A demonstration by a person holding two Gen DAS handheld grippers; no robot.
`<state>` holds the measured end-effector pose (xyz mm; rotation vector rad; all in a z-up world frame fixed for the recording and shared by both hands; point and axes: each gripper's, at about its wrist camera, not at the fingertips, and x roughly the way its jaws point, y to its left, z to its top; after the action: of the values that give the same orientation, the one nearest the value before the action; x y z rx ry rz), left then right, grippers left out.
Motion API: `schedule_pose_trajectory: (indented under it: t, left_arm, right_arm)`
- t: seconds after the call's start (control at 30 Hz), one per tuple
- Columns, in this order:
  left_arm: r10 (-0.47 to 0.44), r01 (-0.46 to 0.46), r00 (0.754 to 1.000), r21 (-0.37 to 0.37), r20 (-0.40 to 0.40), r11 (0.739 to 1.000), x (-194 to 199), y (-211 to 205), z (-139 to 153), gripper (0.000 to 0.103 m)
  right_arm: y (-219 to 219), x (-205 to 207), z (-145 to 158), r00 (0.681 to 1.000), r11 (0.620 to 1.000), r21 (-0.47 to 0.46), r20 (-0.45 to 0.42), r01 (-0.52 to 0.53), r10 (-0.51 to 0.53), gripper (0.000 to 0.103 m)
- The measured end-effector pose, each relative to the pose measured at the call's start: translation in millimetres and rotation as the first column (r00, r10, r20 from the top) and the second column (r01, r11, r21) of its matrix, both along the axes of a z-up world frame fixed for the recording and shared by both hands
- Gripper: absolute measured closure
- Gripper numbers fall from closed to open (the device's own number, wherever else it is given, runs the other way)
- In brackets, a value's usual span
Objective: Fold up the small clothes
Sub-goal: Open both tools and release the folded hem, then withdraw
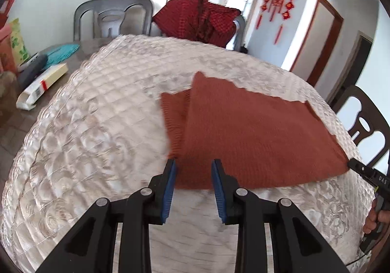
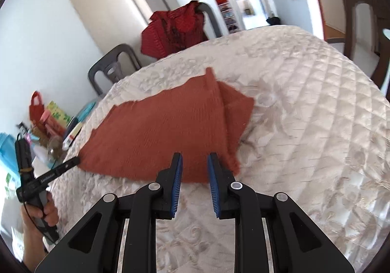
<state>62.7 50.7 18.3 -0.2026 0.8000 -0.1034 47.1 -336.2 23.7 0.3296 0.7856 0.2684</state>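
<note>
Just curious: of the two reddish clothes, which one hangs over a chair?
The dark red checked garment drapes over the grey chair; the rust-orange knitted one lies flat on the quilted table cover.

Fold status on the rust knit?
Done: rust knit lies flat on the quilted cover with side panels already folded under. In hand: nothing; left gripper and right gripper hover open over its near edge. Left: gripping and the final fold.
</note>
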Motion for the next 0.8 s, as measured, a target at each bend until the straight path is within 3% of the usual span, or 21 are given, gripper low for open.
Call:
schedule_pose_trajectory:
  t: [0.07,0.13,0.47,0.57,0.63,0.77,0.8]
  left_arm:
    - [0.007,-0.009,0.998,-0.048,-0.055,0.999,6,8,-11,0.071]
    - [0.004,-0.009,0.999,-0.098,-0.054,0.995,3,15,-12,0.071]
    - [0.038,-0.044,0.998,-0.146,-0.044,0.988,-20,33,-2,0.071]
    - [0.0,-0.014,0.998,-0.233,-0.061,0.972,-33,37,-3,0.071]
    - [-0.017,0.0,0.997,-0.24,-0.07,0.971,-36,33,-5,0.071]
    - [-0.025,0.0,0.995,-0.244,-0.098,0.97,-22,24,-14,0.071]
    - [-0.027,0.003,0.995,-0.25,-0.092,0.968,-18,22,-15,0.066]
  right_arm:
    - [-5,4,-9,0.999,1.0,0.015,-0.039,0.016,-0.015,0.081]
    - [-11,3,-10,0.999,0.999,0.044,-0.042,0.022,-0.02,0.084]
    - [-15,-11,-3,0.997,0.998,0.043,-0.062,0.038,-0.035,0.081]
    - [-18,-23,-6,0.996,0.996,0.082,-0.084,0.034,-0.027,0.069]
    - [-17,-28,-12,0.994,0.991,0.133,-0.108,0.013,0.002,0.06]
    - [-11,-26,-17,0.995,0.988,0.154,-0.102,0.004,0.012,0.059]
    - [-12,-22,-17,0.994,0.986,0.167,-0.105,0.014,0.003,0.059]
